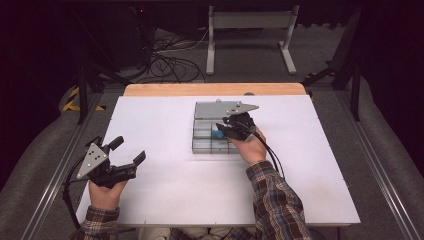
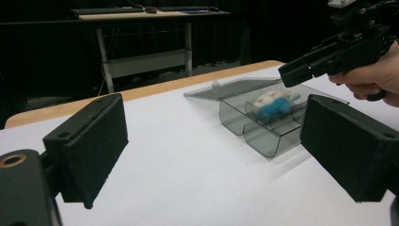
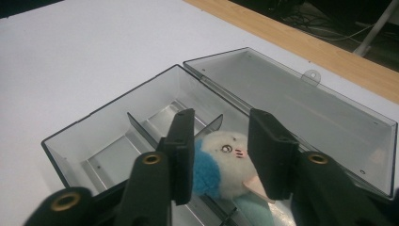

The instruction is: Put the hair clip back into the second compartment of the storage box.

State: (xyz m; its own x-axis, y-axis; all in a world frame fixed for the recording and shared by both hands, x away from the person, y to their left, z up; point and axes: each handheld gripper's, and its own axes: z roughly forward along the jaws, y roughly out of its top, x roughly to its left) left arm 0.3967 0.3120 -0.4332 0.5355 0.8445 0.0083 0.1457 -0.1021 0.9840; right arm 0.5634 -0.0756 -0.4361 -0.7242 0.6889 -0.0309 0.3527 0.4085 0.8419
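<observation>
Right gripper view: we see our right tongs (image 3: pixel 220 155) parted around a blue-and-white plush toy (image 3: pixel 221 167), lying in the open clear box (image 3: pixel 94 136) mid-surface. Our left tongs (image 2: pixel 211 146) gape empty, near left.

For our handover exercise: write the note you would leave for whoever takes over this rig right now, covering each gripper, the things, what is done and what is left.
Right gripper: over the open box, jaws apart around the plush toy, apparently not pressing it.
Left gripper: open, holds nothing, off to the left of the box.
Toy lies in a box compartment; the lid lies flat behind.
Done: toy in the box.
Left, probably: lift the right gripper away, shut the lid.
</observation>
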